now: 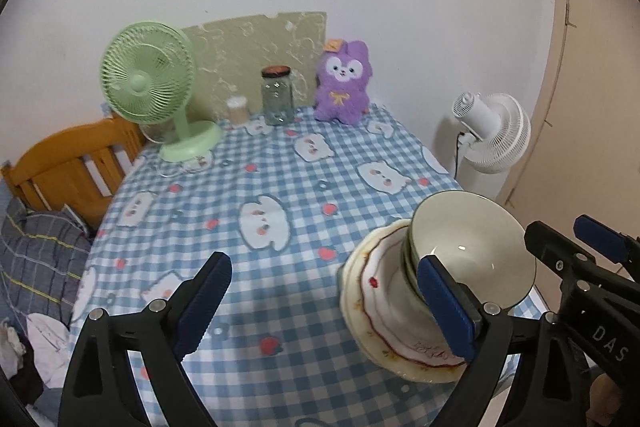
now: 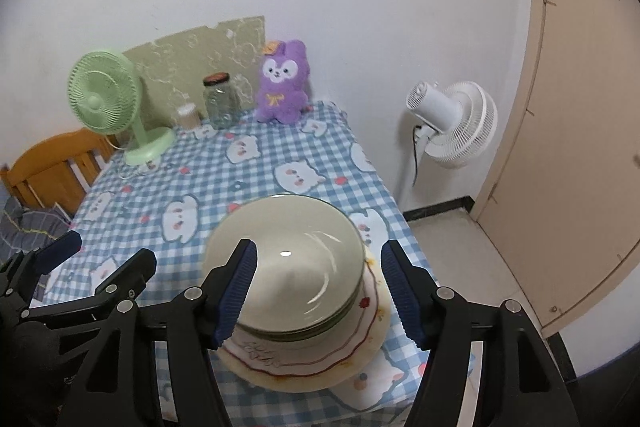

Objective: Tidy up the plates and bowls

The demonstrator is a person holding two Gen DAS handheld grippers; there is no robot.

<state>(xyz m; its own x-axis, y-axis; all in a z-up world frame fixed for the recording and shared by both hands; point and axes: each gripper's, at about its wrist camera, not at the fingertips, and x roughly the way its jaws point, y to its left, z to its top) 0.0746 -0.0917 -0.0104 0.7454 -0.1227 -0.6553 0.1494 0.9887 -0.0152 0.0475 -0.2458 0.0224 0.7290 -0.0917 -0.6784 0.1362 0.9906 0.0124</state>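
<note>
A stack of crockery stands near the right edge of the blue checked tablecloth. At its base are cream plates with a red wavy trim, and pale green-rimmed bowls are nested on top. My left gripper is open to the left of the stack, its right finger overlapping the bowls' near side. In the right wrist view my right gripper hangs open above the top bowl and plates, with nothing held. My left gripper shows at the left there.
At the table's far end stand a green desk fan, a small tub, a glass jar and a purple plush toy. A wooden chair is on the left. A white floor fan and a door are on the right.
</note>
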